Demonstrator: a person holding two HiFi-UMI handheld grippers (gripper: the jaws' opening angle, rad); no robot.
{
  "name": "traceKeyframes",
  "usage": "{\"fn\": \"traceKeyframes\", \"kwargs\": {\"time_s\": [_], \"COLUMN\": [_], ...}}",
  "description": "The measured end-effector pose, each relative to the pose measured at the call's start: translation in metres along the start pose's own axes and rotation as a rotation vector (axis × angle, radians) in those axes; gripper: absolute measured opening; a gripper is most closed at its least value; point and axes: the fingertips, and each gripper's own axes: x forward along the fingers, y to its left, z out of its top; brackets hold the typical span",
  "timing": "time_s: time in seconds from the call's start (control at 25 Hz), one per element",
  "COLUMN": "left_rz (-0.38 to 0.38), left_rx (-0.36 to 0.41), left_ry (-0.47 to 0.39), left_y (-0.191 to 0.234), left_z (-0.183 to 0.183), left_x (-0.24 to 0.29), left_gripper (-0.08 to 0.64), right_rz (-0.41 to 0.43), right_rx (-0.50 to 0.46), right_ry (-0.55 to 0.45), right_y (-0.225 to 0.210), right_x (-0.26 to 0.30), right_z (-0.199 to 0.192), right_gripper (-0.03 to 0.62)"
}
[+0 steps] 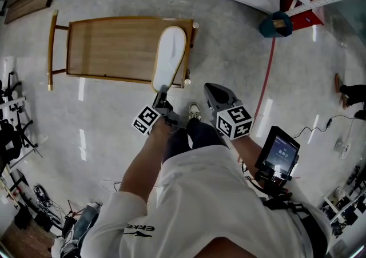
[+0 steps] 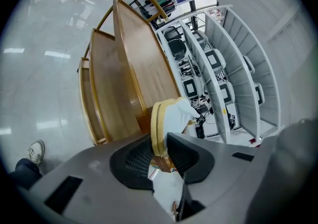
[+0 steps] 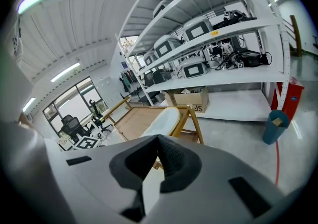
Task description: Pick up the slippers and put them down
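**Left claw clamped on the slipper at the rack, right claw empty**

Farthest left stood the low wooden rack on the pale, glossy floor, its long top board running across in front of me. Over its right end lay the white slipper, toe pointing away from me and heel reaching the near edge of the board. Whether its full weight sat on the wood I could not tell.

My left claw had that heel. In the left gripper view the two black pads were closed on the slipper, one against the cream-yellow sole and the other against the white upper, with the shoe standing edge-on between them (my wrist was rolled, so the whole rack looked tipped on its side). Behind it rose white shelving loaded with grey machines. The claw's marker cube sat just behind the jaws, close to my forearm.

Between my two claws, down by the floor, showed the toe of my own light sneaker.

My right claw hung just beside the rack's right corner, apart from the slipper and pointing slightly downward. Its own view showed the pad tips drawn together with nothing caught between them, the slipper and rack lying beyond.

Further right, a small lit screen was fixed near my right forearm. A thin red line ran across the floor up to a teal bin standing well apart from the rack.
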Motion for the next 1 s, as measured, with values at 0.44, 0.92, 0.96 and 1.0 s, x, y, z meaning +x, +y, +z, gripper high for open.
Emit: {"fn": "traceKeyframes", "kwargs": {"time_s": [0.44, 0.92, 0.96, 1.0], "left_rz": [-0.029, -0.096, -0.094, -0.093], "left_rx": [-0.020, 0.041, 0.051, 0.060], "left_ry": [0.012, 0.026, 0.024, 0.021], "left_y": [0.003, -0.005, -0.005, -0.006], "left_z": [-0.004, -0.008, -0.009, -0.011], "left_x": [0.006, -0.003, -0.006, -0.010], "left_gripper": [0.091, 0.207, 0.207, 0.207], "right_rz": [0.005, 0.025, 0.030, 0.035], "right_rx": [0.003, -0.006, -0.007, -0.009], "right_ry": [-0.004, -0.015, -0.016, -0.018], "right_y": [-0.004, 0.000, 0.001, 0.002], "right_x": [-0.001, -0.005, -0.007, -0.009], "right_z": [-0.003, -0.003, -0.003, -0.003], "right_gripper": [0.000, 0.000, 0.000, 0.000]}}
